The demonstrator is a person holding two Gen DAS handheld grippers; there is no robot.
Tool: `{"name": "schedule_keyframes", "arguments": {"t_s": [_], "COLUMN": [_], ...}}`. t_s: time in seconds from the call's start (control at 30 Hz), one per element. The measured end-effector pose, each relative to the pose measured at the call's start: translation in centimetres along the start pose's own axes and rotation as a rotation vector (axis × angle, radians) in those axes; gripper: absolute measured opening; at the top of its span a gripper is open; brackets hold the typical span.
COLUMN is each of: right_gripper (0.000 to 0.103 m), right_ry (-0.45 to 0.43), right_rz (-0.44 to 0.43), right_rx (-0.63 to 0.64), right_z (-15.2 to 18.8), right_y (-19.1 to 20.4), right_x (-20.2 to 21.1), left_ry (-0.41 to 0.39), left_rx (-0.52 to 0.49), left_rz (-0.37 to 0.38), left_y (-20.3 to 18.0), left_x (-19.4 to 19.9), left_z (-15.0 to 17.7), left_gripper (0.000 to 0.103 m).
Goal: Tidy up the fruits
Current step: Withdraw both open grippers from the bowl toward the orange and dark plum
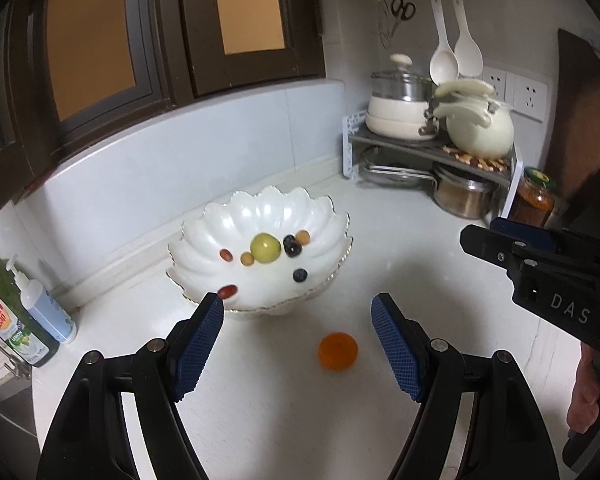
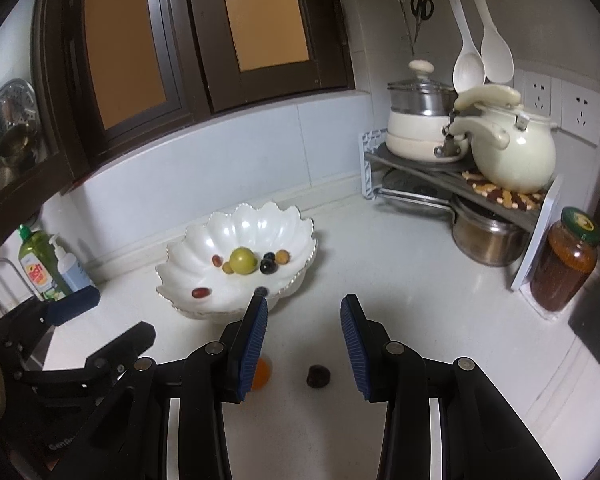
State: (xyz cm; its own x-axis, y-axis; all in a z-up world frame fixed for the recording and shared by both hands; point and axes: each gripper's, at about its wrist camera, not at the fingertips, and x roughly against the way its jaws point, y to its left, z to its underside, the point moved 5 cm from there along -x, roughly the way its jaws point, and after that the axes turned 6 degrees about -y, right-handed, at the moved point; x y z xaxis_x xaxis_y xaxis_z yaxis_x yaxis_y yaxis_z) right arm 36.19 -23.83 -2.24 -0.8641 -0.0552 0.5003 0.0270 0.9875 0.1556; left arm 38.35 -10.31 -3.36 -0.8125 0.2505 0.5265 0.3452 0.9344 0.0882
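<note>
Two hand-held grippers hover over a white kitchen counter (image 1: 440, 280). The left gripper (image 1: 298, 346) is wide open and empty above a small round orange fruit (image 1: 338, 351). The right gripper (image 2: 304, 340) is partly open and empty above a small dark fruit (image 2: 319, 376). Beyond both, a white scalloped ceramic bowl (image 2: 260, 220) holds several small fruits.

In the right wrist view, the left finger (image 2: 252, 340) of the right gripper covers part of the orange fruit (image 2: 262, 374) and most of a blueberry (image 2: 262, 291) in the white bowl (image 2: 180, 256). The dark fruit (image 2: 318, 376) on the counter is too small to identify. In the left wrist view, the frame edge cuts off the right gripper (image 1: 540, 264), concealing its jaws.
</note>
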Motion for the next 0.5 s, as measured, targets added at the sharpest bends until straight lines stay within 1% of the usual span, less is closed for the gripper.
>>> {"name": "schedule_keyframes", "arguments": {"t_s": [0.2,0.5], "right_gripper": [0.04,0.04], "right_ry": [0.039,0.095], "right_rz": [0.0,0.002], "right_rx": [-0.005,-0.005], "right_z": [1.5,3.3], "right_y": [-0.3,-0.1], "right_x": [-0.9,-2.6], "left_ry": [0.034,0.063], "left_rx": [0.0,-0.012], "left_rz": [0.024,0.047], "left_y": [-0.6,-0.9], "left_x": [-1.1,-2.6], "left_z": [1.7,3.7], "left_gripper": [0.076,0.076]}}
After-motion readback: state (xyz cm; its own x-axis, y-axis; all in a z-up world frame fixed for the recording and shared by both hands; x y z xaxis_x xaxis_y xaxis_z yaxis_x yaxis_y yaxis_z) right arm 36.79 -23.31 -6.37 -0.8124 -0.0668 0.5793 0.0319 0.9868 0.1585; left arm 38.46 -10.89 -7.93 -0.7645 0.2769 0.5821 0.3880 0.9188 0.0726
